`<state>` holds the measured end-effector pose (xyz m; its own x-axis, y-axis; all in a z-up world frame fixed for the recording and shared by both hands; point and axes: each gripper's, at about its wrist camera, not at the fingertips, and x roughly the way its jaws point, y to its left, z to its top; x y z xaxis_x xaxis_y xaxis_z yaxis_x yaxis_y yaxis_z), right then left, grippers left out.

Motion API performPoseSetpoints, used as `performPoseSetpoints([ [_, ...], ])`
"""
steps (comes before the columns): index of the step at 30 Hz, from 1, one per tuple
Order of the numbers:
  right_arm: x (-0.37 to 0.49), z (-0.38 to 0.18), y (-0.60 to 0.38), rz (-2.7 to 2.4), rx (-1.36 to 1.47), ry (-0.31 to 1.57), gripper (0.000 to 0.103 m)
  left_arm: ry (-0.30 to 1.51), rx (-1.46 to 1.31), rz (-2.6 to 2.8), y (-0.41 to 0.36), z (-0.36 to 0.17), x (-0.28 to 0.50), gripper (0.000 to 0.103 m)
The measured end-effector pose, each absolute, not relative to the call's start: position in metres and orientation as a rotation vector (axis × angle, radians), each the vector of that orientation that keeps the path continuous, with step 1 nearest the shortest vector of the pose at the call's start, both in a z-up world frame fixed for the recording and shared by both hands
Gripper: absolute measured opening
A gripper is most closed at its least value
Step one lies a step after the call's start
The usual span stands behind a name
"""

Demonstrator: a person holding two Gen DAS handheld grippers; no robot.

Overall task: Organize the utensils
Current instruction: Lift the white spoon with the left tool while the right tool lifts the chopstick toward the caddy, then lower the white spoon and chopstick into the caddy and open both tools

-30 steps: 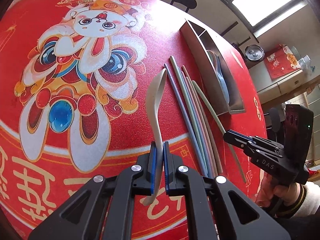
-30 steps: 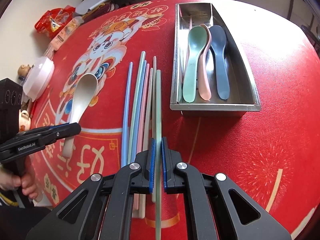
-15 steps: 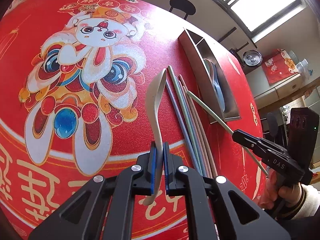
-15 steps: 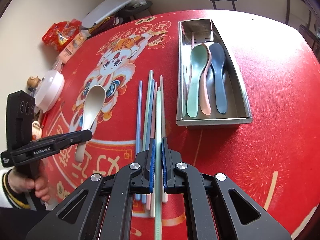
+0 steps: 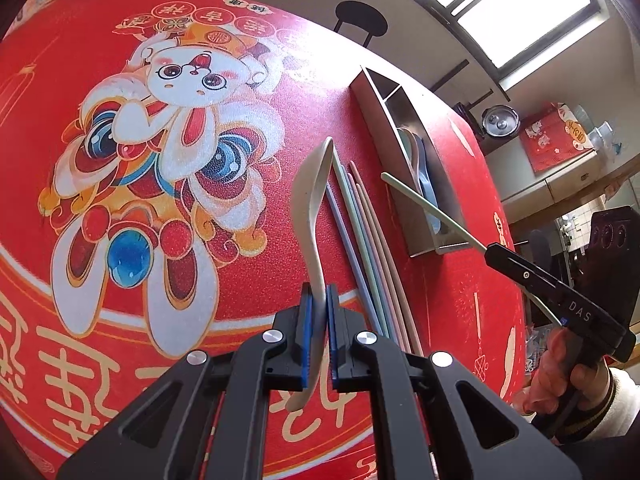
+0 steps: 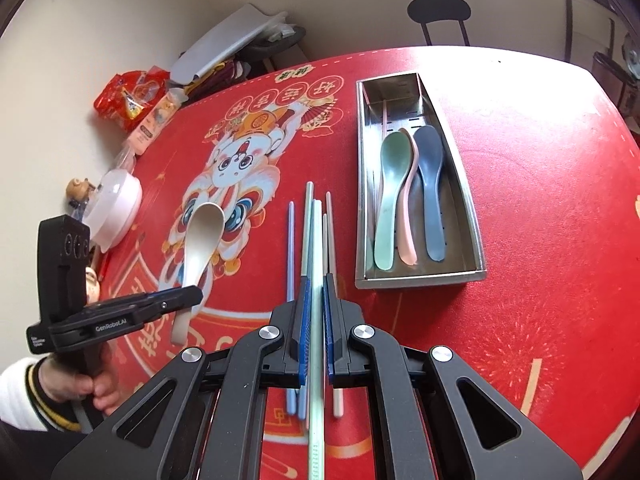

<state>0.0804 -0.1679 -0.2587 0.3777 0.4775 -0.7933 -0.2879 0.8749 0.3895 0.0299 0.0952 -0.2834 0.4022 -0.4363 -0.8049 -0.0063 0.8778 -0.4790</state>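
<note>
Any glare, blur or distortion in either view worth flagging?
Left wrist view: bright window blows out, round red table bulges from the fisheye. Right wrist view: glare whitens the table's far edge; steel utensil tray stays sharp.

A red tablecloth (image 6: 540,208) printed with a cartoon rabbit (image 5: 188,92) and gold characters covers the table. At its far left edge in the right wrist view lie a red snack bag (image 6: 128,100), a white lidded bowl (image 6: 114,204) and a small figurine (image 6: 78,190), and a black stool (image 6: 438,10) stands behind the table. In the left wrist view a bright window (image 5: 524,12) is above, and a steel pot (image 5: 500,122) stands on a counter next to a red bag (image 5: 556,140).
</note>
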Motion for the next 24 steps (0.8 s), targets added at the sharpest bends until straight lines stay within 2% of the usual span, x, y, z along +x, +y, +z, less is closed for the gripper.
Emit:
performPoseSetpoints([
  [14, 0.109, -0.233, -0.197, 0.427, 0.25, 0.994, 0.006, 1.115, -0.423, -0.358, 0.065, -0.264, 0.063, 0.007],
  [24, 0.134, -0.237, -0.22, 0.356, 0.271, 0.981, 0.006, 1.141, -0.464, -0.432, 0.029, -0.263, 0.103, 0.007],
])
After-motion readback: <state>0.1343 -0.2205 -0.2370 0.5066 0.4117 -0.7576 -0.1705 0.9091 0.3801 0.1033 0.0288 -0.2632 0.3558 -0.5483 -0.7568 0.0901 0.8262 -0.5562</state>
